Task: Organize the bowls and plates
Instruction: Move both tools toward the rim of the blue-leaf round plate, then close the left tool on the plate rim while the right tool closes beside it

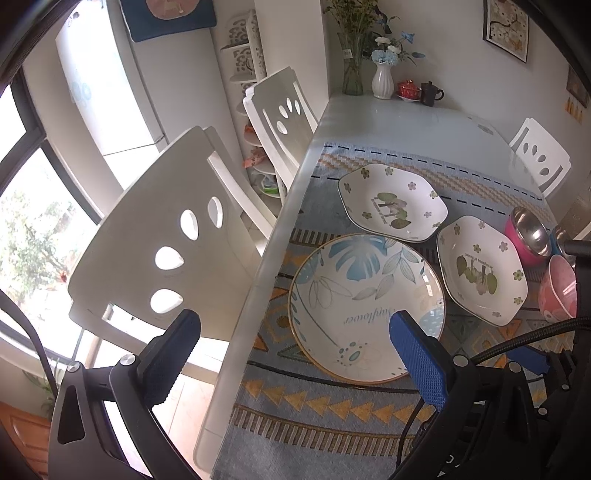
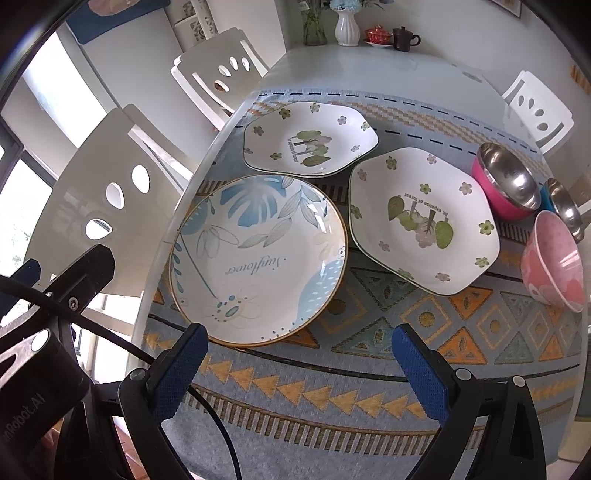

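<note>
A white table (image 2: 369, 70) stands in a bright room, its near part covered by a blue patterned mat (image 2: 332, 398) with orange triangles. White chairs (image 1: 166, 240) line the left side, beside a large window; another chair sits at the far right. Against the far wall stand a white vase (image 2: 346, 26) of flowers, a red cup and a dark mug (image 2: 404, 38).

On the mat, a round leaf-printed plate (image 2: 258, 258) lies near the left table edge. Two white six-sided floral plates lie just beyond: one far (image 2: 310, 138), one to the right (image 2: 424, 218). At the right edge sit a pink steel-lined bowl (image 2: 506, 181), a blue steel bowl (image 2: 563, 206) partly hidden behind it, and a pink bowl (image 2: 554, 258) tipped on its side, cut off by the lens edge.

The left gripper (image 1: 291, 354) hovers over the table's left edge, jaws wide apart, holding nothing. The right gripper (image 2: 299, 365) hovers above the near mat, jaws equally wide and empty. Bare mat lies open along the near edge.
</note>
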A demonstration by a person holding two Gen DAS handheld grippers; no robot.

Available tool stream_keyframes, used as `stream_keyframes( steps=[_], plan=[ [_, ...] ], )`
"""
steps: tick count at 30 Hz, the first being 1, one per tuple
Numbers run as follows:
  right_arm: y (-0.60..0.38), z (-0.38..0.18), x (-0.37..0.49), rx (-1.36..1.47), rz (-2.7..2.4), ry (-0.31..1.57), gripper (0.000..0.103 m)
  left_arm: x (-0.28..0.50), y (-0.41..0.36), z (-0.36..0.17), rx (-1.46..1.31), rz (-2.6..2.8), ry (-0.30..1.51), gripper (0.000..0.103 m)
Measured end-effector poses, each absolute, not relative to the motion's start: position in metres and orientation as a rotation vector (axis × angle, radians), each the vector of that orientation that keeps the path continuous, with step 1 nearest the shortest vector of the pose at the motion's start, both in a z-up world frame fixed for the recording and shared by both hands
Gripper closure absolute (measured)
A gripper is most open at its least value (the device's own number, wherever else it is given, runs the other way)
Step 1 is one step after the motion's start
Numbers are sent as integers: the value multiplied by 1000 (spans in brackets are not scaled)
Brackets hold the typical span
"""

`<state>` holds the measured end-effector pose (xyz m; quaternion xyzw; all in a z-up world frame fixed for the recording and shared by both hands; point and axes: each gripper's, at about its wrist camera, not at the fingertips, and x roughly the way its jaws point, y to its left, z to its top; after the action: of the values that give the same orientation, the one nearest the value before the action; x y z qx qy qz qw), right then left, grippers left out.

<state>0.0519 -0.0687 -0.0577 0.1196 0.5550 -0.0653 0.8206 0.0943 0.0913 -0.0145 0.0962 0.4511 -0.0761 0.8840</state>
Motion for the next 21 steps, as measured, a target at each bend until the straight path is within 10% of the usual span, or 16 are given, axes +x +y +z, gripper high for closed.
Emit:
stream_keyframes(
  steps=[21],
  plan=[
    [-102,-54,50,242,-217,1156,4,134,121,-46,178,-203,1022,1]
  ],
)
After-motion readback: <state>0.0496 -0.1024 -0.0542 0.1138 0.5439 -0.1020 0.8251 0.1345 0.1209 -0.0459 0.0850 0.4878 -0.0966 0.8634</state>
